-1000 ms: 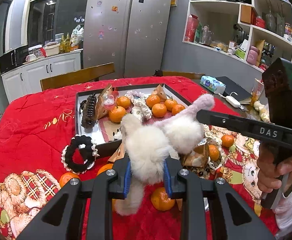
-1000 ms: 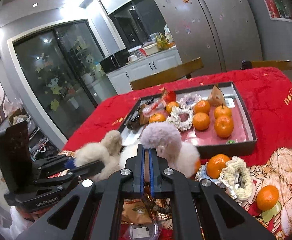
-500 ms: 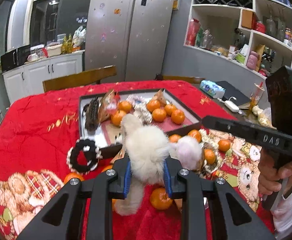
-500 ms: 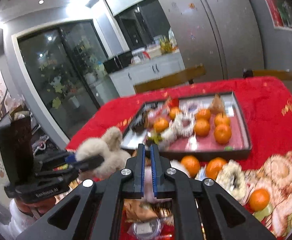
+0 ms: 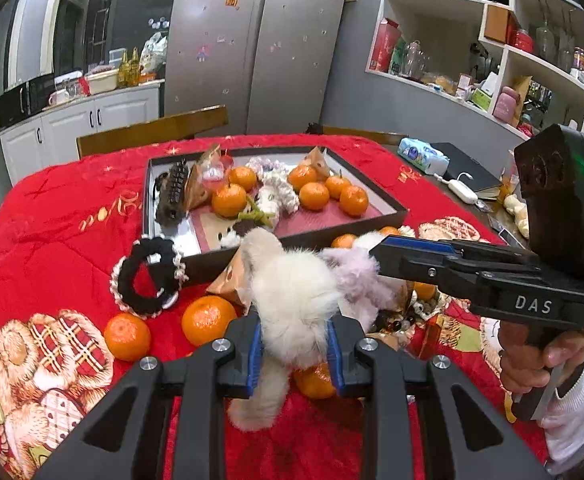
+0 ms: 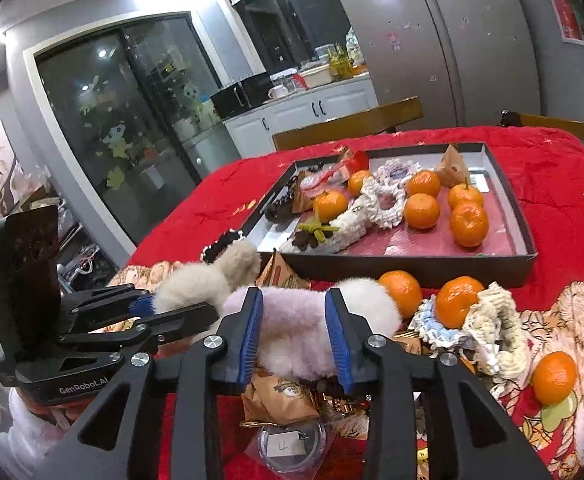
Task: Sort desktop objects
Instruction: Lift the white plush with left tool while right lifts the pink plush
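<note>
My left gripper [image 5: 294,354] is shut on a cream fluffy plush toy [image 5: 292,292], held above the red tablecloth; it shows at the left in the right wrist view [image 6: 208,284]. My right gripper [image 6: 294,334] is open, its blue pads on either side of a pale pink fluffy plush [image 6: 292,330] that lies on the pile. The pink plush [image 5: 354,276] sits by the right gripper's tip in the left wrist view. The dark tray [image 5: 396,212] holds tangerines, scrunchies and a hair claw.
Loose tangerines [image 5: 208,320], a black-and-white scrunchie [image 5: 148,276], rope scrunchies [image 6: 488,328], snack packets [image 6: 280,396] and a round lid [image 6: 288,442] lie in front of the tray [image 6: 528,248]. Chairs stand behind the table. A tissue pack and notebook lie at the right.
My right gripper has gone from shut to open, and the pink plush it held now lies lower on the pile. My left gripper keeps its grip on the cream plush.
</note>
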Available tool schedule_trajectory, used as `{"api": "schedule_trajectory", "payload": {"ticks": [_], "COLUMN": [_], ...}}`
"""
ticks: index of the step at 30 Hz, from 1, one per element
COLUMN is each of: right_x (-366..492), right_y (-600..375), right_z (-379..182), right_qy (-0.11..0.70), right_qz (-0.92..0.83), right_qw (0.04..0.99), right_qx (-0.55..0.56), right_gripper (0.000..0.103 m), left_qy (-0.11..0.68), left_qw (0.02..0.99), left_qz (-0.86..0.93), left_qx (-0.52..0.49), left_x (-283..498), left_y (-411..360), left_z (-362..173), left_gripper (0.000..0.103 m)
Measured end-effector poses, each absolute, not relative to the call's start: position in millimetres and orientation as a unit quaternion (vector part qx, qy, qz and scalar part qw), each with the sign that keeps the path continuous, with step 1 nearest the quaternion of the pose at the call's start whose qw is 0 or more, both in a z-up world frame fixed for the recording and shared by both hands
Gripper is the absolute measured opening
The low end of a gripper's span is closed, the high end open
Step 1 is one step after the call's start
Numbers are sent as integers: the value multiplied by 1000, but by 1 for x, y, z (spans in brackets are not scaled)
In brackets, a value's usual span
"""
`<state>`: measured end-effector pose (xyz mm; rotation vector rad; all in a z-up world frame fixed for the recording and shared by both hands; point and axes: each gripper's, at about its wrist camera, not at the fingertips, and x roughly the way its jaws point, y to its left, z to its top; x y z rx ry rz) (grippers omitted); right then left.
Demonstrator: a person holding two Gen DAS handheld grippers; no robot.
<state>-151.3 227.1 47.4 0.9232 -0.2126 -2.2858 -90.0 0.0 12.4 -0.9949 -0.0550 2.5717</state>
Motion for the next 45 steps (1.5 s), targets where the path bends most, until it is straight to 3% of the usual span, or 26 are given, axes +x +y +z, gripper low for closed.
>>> {"api": "schedule_trajectory", "payload": {"ticks": [4,11,17,20,29,36,39,45], "right_x": [-153,-154,-150,-156,-172,-181,-178,-182], "right_y": [221,205,194,185,159,145,144,162], "right_z": [39,35,47,46,41,31,30,41], "right_qy": [-81,-41,44,68,122,146,162,117], "right_qz": [-864,-882,-904,-887,-863,-864,-870,-885], "right_qw": [340,306,284,313,348,322,309,290], "right_qx": [363,357,317,332,346,358,347,345], "right_gripper": [41,43,43,48,51,29,23,13], "left_qy": [-29,-28,-30,-33,-29,-36,-43,-49], "left_qw": [192,204,212,213,197,194,200,206], "left_qz": [911,909,906,905,905,903,901,900], "left_qx": [-363,-363,-364,-368,-376,-382,-383,-382], "left_x": [-94,-95,-95,-97,-103,-110,-112,-111], "left_y": [-4,-1,1,0,-8,-15,-17,-17], "left_z": [6,4,5,4,2,-3,-4,-3], "left_gripper": [28,28,28,28,28,28,28,28]}}
